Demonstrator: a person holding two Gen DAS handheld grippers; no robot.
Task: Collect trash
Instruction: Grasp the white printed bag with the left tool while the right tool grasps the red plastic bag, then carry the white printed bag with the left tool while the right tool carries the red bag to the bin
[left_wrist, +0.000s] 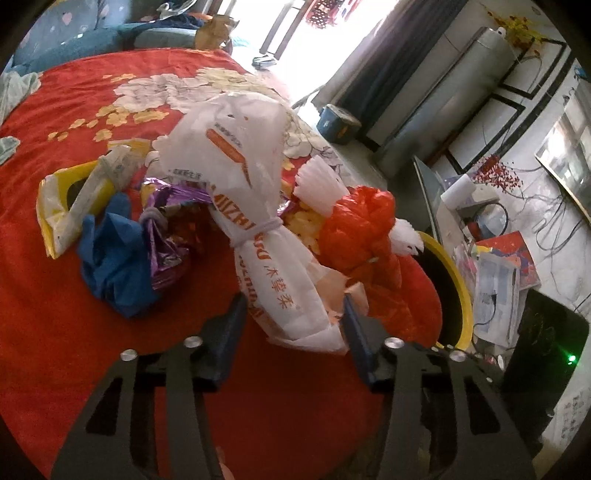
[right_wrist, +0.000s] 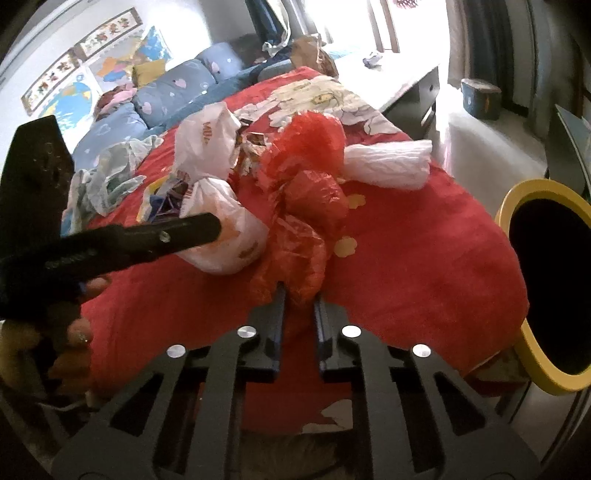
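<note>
A pile of trash lies on the red bedspread. My left gripper is open, its jaws on either side of the lower end of a white plastic bag with orange print, tied with a band. My right gripper is shut on a crumpled red plastic bag, which also shows in the left wrist view. The left gripper shows in the right wrist view against the white bag. A yellow-rimmed bin stands at the bed's right edge.
More trash lies around: a blue bag, a purple foil wrapper, a yellow-white bag, a white bag. Pillows lie at the bed's head. A cluttered table stands beyond the bin.
</note>
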